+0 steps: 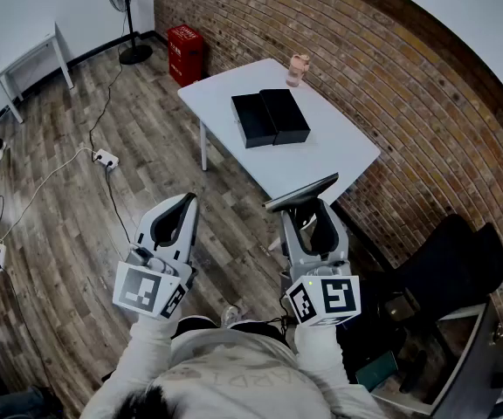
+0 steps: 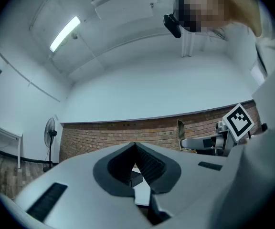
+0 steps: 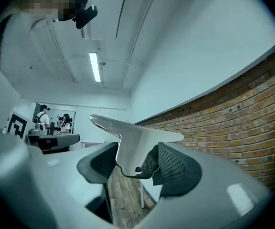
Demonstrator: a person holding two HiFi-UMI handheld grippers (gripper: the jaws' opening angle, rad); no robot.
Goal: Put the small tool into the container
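The small flat metal tool is pinched in the right claw and held in the air, well apart from the white counter, on which the black container is set open. The left claw is pressed together, with nothing between.

A pink cup stands on the white table, a red box beside the brick wall.

Brick wall, wood floor, white table, fan
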